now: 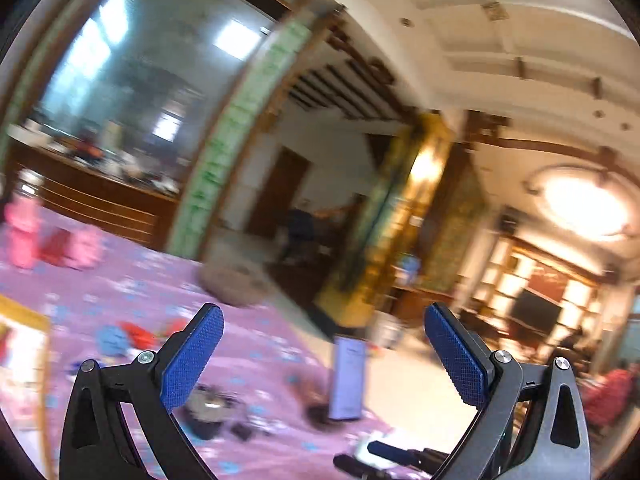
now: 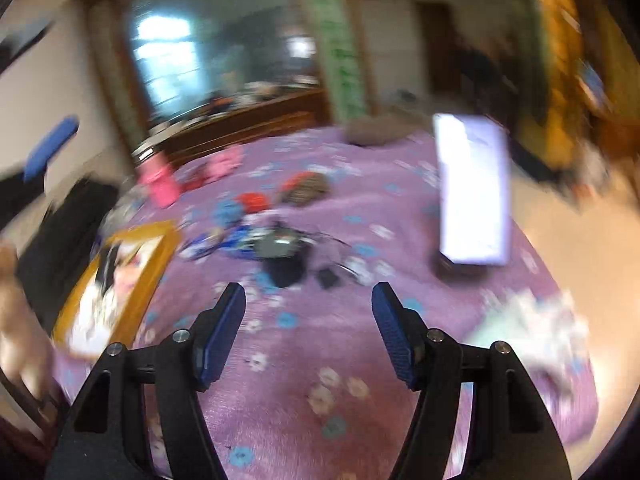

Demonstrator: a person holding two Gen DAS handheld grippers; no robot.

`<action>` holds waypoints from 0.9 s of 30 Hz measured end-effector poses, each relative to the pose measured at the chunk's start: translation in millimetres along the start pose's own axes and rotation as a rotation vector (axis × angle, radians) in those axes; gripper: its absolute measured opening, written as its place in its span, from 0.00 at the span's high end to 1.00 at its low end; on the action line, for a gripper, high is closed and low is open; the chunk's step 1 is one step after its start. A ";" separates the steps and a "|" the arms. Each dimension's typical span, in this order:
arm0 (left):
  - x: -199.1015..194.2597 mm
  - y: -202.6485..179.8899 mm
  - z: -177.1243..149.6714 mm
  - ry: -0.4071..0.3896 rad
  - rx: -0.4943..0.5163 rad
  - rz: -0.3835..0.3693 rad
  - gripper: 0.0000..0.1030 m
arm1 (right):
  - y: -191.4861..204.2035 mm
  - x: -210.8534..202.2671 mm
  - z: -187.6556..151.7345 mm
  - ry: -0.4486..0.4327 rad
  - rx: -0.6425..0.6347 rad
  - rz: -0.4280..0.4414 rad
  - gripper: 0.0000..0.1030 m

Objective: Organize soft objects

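Both views are motion-blurred. A purple flowered bedspread (image 2: 304, 344) carries small soft items: a red and a blue piece (image 2: 240, 206), a brown-red one (image 2: 306, 188), pink things (image 2: 160, 182) at the far left. My right gripper (image 2: 308, 300) is open and empty, above the bedspread's near part. My left gripper (image 1: 324, 320) is open and empty, held high and tilted toward the room. The red and blue pieces (image 1: 128, 334) lie left of its left finger. The left gripper's blue pad (image 2: 50, 148) shows at the right view's left edge.
A lit phone on a stand (image 2: 474, 192) is on the bed at right, also in the left view (image 1: 347, 380). A yellow-framed box (image 2: 116, 280) sits at left. Dark gadgets and cables (image 2: 280, 256) lie mid-bed. A grey cushion (image 2: 376, 130) is at the far edge.
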State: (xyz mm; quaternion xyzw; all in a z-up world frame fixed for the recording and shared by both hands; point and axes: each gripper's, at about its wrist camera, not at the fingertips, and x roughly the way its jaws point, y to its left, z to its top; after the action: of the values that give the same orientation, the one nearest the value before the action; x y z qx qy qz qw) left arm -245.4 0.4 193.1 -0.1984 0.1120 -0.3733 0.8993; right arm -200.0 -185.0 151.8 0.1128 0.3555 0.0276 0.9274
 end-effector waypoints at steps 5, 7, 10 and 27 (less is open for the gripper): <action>5.3 27.6 -4.0 0.025 -0.032 -0.060 0.01 | -19.7 -20.3 7.6 -0.026 0.203 -0.160 0.37; 13.5 50.1 0.6 0.043 -0.064 -0.080 0.01 | -13.9 -26.1 4.9 -0.032 0.227 -0.192 0.37; 32.8 65.2 11.3 0.085 -0.095 -0.101 0.01 | 0.4 -37.0 1.2 -0.028 0.237 -0.223 0.37; -10.9 28.1 10.8 0.048 -0.007 -0.069 0.01 | 29.0 -93.1 -10.5 -0.039 0.244 -0.176 0.37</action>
State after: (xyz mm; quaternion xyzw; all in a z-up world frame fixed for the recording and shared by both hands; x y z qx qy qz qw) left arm -231.6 29.2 191.1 -0.1962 0.1277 -0.4083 0.8823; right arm -275.5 -167.0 211.7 0.1934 0.3465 -0.0995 0.9125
